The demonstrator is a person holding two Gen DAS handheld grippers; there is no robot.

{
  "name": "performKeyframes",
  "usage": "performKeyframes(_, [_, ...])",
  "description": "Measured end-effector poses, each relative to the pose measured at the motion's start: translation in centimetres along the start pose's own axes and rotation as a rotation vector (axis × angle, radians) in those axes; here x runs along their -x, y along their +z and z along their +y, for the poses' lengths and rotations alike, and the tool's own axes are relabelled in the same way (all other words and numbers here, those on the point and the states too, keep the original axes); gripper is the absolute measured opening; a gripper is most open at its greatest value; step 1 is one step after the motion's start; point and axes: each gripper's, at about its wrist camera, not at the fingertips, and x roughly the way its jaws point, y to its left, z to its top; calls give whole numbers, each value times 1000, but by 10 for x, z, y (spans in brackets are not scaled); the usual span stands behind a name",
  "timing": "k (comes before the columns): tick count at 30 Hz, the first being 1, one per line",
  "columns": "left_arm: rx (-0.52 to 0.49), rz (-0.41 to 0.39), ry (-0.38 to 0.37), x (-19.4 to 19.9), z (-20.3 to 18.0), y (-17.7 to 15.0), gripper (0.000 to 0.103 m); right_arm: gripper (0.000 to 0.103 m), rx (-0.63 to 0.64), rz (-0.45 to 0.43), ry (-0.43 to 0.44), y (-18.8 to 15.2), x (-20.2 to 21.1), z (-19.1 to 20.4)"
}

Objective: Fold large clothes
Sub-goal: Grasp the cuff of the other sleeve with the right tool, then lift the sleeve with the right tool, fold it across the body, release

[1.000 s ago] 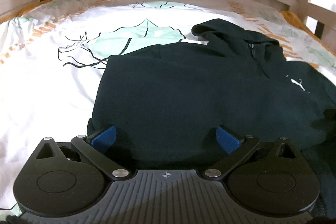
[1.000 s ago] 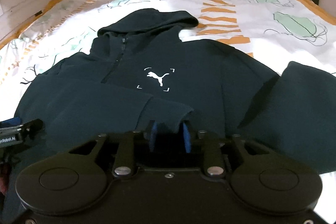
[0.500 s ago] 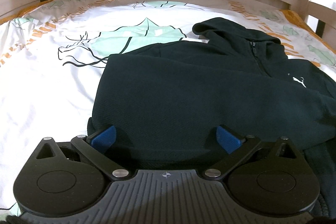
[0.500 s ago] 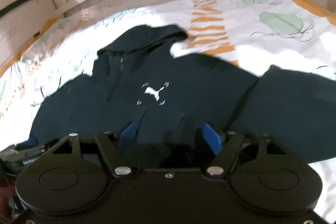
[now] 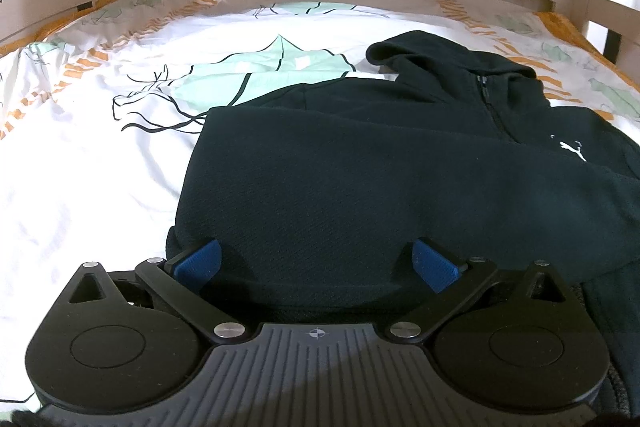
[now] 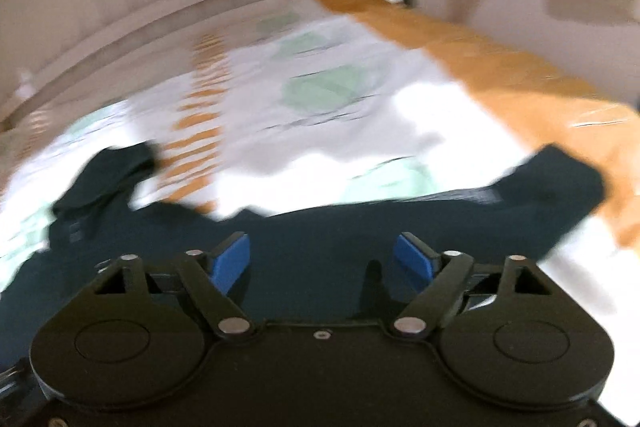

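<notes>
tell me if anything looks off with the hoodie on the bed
Nothing looks damaged. The hoodie is only half folded: one sleeve lies across its chest, while the other sleeve is spread out over the sheet. The right wrist view is blurred.

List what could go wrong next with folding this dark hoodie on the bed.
1. The folded-in sleeve lies loose across the dark navy hooded sweatshirt; a nudge might undo it.
2. The right tongs, open and empty, show a blurred view, so grasping the other sleeve may miss.
3. The open left tongs sit at the hem and could snag it.
</notes>
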Motion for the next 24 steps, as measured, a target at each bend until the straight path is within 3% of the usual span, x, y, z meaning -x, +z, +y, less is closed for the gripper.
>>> performKeyframes(8, [4, 0, -3, 0, 0, 0, 103, 88, -171, 23, -210, 6, -17, -72])
performKeyframes(17, [7, -2, -3, 0, 1, -1, 103, 88, -363, 70, -200, -8, -47, -117])
performKeyframes(19, [8, -2, -4, 0, 1, -1, 103, 65, -378, 44, -187, -10, -47, -120])
performKeyframes(20, [9, -2, -4, 0, 1, -1, 103, 47, -385, 36, -178, -10, -44, -121])
performKeyframes(22, [12, 0, -8, 0, 2, -1, 103, 36, -403, 11, -160, -9, -38, -121])
performKeyframes(23, [13, 2, -9, 0, 2, 0, 103, 22, -409, -6, -141, -8, -34, -121])
performKeyframes(24, [15, 6, -13, 1, 2, 1, 103, 19, -413, -22, -119, -6, -30, -119])
